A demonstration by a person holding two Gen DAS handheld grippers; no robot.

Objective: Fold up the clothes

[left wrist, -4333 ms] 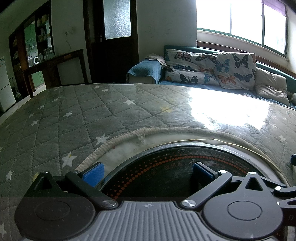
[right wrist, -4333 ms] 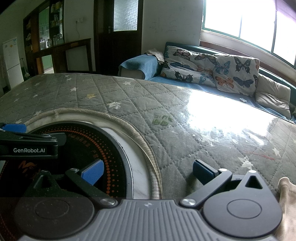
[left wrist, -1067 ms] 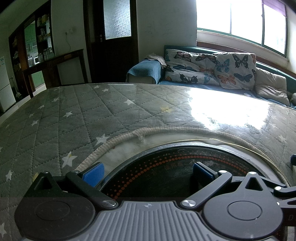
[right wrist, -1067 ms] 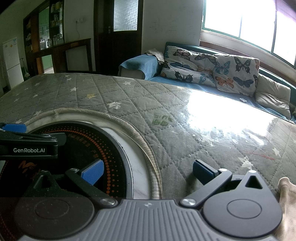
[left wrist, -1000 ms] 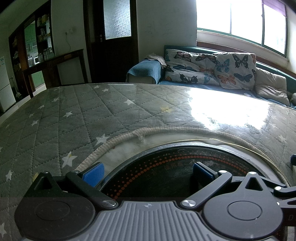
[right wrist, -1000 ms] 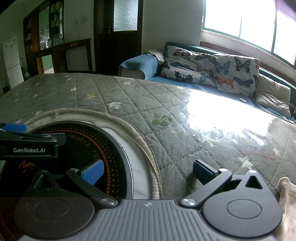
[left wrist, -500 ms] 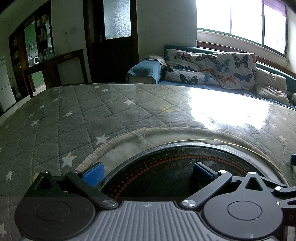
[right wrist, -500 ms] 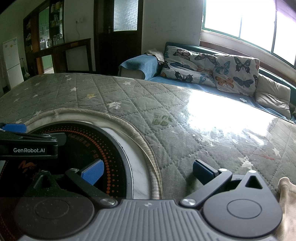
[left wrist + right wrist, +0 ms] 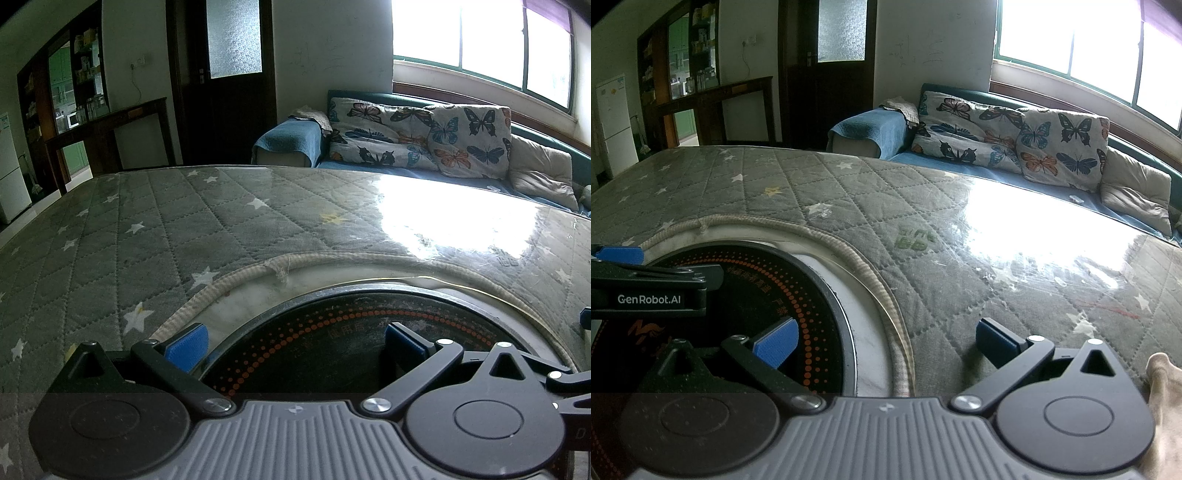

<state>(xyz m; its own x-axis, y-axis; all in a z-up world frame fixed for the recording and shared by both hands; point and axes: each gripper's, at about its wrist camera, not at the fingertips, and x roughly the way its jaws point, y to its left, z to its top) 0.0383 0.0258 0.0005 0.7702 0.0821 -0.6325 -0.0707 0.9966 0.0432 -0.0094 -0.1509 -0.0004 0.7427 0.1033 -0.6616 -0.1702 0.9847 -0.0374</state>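
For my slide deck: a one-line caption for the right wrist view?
Open right tool over a starred mat, beside a round cooktop; beige cloth at far right.

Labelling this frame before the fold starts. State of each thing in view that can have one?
left gripper: jaws open, empty, over the round black cooktop.
right gripper: jaws open, empty, above the quilted star cover.
beige cloth: lying at the right edge of the right view, not gripped, mostly out of frame.
dark door: closed.
round black cooktop: bare, nothing on it.
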